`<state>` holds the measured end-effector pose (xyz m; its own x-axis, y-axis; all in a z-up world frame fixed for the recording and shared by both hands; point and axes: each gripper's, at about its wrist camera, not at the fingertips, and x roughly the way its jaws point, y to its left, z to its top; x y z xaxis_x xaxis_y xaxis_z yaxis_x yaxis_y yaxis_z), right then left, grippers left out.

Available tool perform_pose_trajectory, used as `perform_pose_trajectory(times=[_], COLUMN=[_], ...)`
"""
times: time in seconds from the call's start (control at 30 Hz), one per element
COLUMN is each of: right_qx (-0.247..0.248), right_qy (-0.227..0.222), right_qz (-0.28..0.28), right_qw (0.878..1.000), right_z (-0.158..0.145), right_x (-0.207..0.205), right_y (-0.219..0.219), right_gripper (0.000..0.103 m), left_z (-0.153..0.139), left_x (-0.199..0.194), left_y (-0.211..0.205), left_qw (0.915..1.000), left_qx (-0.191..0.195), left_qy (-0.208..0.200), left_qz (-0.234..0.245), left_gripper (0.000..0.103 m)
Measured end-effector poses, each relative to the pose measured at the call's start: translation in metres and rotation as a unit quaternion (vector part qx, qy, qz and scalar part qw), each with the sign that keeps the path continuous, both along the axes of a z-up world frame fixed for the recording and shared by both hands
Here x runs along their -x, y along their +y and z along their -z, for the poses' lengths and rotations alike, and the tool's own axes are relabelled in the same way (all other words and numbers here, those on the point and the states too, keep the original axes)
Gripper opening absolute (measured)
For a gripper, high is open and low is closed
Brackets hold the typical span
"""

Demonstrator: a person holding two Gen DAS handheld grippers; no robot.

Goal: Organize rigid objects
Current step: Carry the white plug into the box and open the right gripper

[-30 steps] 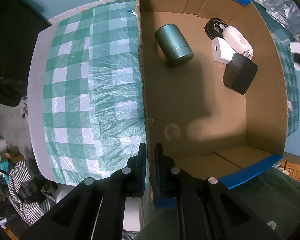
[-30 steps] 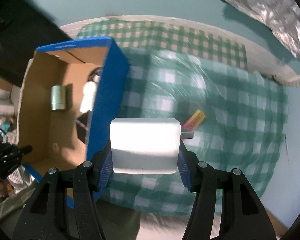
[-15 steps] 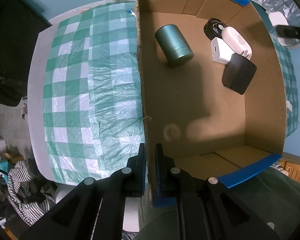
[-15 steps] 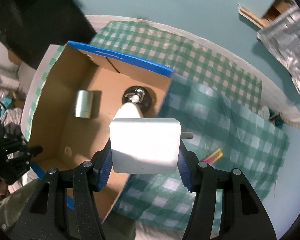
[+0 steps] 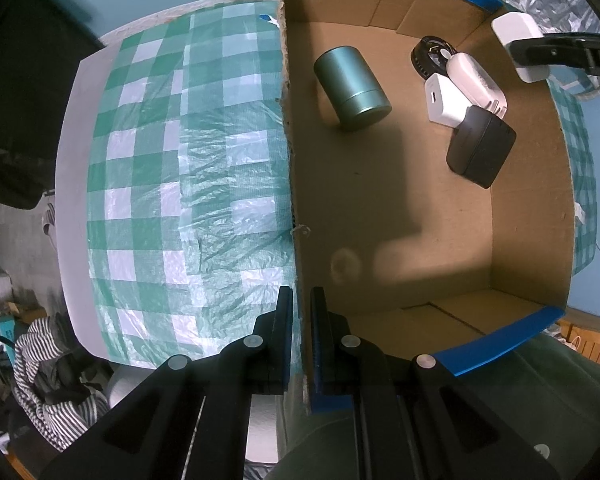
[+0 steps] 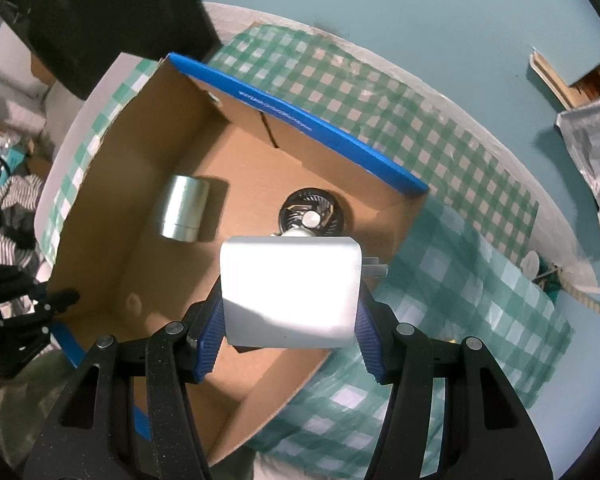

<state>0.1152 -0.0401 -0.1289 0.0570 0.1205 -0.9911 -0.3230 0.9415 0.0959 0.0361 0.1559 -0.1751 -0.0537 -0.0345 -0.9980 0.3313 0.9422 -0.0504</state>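
Right wrist view shows the right gripper clamped on a white charger, held above the cardboard box — the placing step. The left gripper pinches the box's near wall. Next likely comes lowering and release onto bare floor, clear of the green can and black adapter — the right wall sits close.

Dim, bluish light; the held white charger glares, shadows cross the box floor, fisheye edges darken.
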Motion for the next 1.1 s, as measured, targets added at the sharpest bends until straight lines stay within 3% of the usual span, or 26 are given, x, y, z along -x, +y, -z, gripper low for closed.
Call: perform_pose_trajectory(times=[0.47, 1.1], right_qx=[0.021, 0.018], right_qy=[0.007, -0.015], right_qz=[-0.011, 0.014], right_qw=[1.0, 1.0], right_z=[0.02, -0.004], right_x=[-0.012, -0.008], right_y=[0.01, -0.005], right_gripper=[0.058, 0.058], left_z=[0.0, -0.002], left_x=[-0.001, -0.005], left_y=[-0.001, -0.003], left_qw=[1.0, 1.0], left_qx=[0.0, -0.002], left_qy=[0.0, 0.001], left_qz=[-0.003, -0.001], left_gripper=[0.008, 0.008])
